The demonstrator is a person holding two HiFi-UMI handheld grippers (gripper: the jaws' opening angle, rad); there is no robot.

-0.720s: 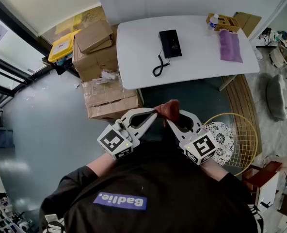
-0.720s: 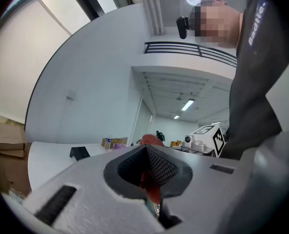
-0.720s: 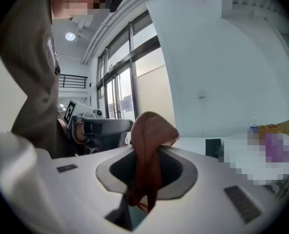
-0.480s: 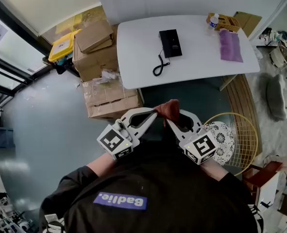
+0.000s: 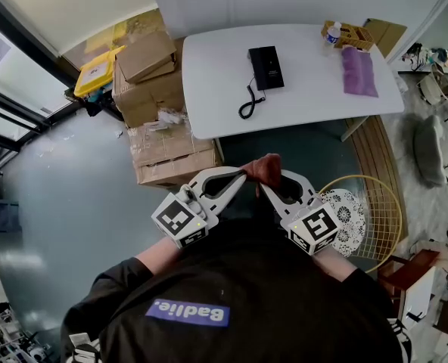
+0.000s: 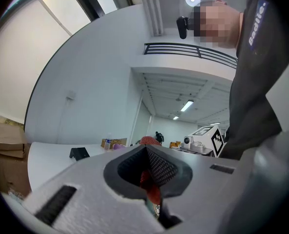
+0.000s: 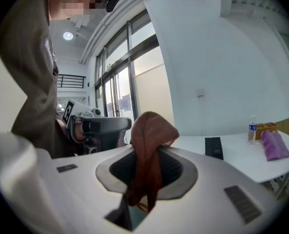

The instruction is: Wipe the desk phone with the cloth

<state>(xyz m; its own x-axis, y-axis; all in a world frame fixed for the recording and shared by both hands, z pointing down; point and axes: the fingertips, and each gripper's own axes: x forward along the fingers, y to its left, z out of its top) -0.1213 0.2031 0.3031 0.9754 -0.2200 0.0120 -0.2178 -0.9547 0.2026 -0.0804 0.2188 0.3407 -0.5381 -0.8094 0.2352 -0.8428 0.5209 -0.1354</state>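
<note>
White worktop (image 5: 209, 82) sits well ahead of the person, with stacked cardboard boxes (image 5: 160, 108) against its left end and a yellow wire basket (image 5: 379, 210) on the floor near its right corner. Both tongs are held close to the chest, tips together and off the worktop. Left tongs (image 5: 242, 175) are pressed together on one part of the reddish-brown cloth (image 5: 266, 166); their own view shows a red fold pinched between the pads. Right tongs (image 5: 265, 183) are clamped on the same cloth, which bunches up over the tips and hangs down between the pads. Purple bundle (image 5: 358, 72) lies at the worktop's right end. Black desk phone (image 5: 266, 67) is mid-worktop, with its coiled cord (image 5: 247, 104) trailing toward the near edge, well apart from the cloth. Small bottle (image 5: 332, 32) stands at the far right corner, beside a yellow-brown box (image 5: 350, 34).
</note>
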